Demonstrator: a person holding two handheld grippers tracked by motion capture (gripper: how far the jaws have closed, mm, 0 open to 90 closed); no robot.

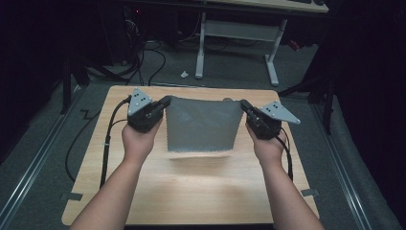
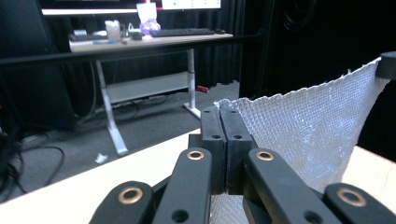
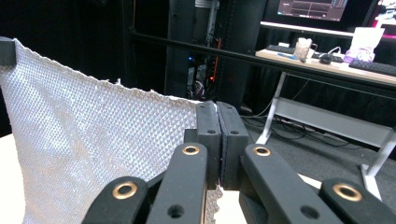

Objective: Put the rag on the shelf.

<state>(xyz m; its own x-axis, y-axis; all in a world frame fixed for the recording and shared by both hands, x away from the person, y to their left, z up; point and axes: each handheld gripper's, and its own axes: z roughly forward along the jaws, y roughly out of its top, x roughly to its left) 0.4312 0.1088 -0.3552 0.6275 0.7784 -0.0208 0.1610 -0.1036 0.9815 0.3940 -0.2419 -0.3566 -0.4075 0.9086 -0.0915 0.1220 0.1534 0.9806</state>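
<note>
From the high view, I have the grey cloth (image 1: 202, 125) pinched at its two top corners, the left tool (image 1: 163, 102) on one and the right tool (image 1: 245, 106) on the other, so it hangs as a flat sheet between my hands over the far half of the table (image 1: 191, 191). Its lower edge looks just clear of the wood, a soft shadow beneath it. I judge the two-corner hold is there to keep the sheet spread and uncreased, ready to be laid down or folded.

In the left gripper view, the left tool (image 2: 226, 112) is clenched, jaws pressed together with a corner of the cloth (image 2: 308, 126) caught between them; the weave runs off to the far corner, held by a dark pad at the frame's edge. The top hem sags slightly, so the pull is gentle.

In the right gripper view, the right tool (image 3: 217, 106) is likewise clamped on its corner, the cloth (image 3: 84, 158) stretching away to the opposite pad. An office desk (image 3: 336, 65) stands behind.
</note>
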